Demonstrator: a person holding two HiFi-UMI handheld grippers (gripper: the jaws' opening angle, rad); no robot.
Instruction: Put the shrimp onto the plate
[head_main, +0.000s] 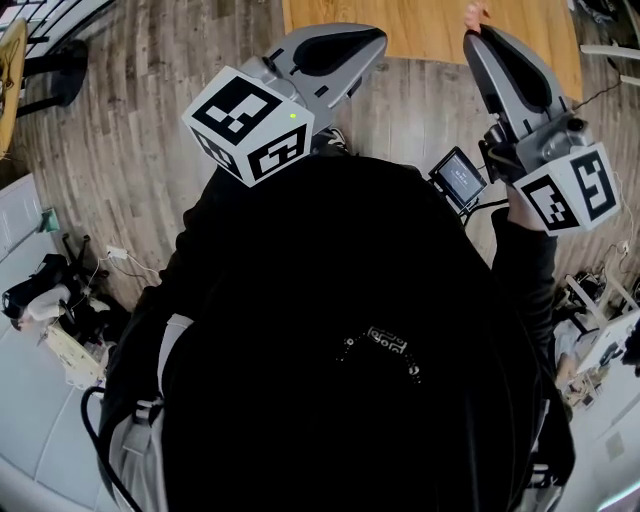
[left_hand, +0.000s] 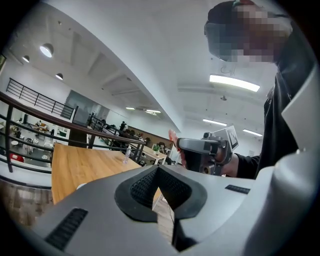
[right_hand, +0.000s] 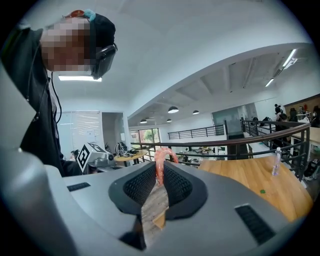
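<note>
Head view: a person's dark torso fills the lower frame and hides whatever lies beneath it. Only a strip of the wooden table shows, cut off by the top edge. At the centre of its own view, the left gripper has its pads meeting at the tips with nothing between them. The right gripper pinches the shrimp in mid-air. The shrimp's pink curl sticks up above the pads, centre frame.

The curved pink-orange shrimp has its lower end hidden between the jaws of the right gripper. The head view's top edge cuts off the light wooden tabletop, and the small green speck on it is too small to identify
</note>
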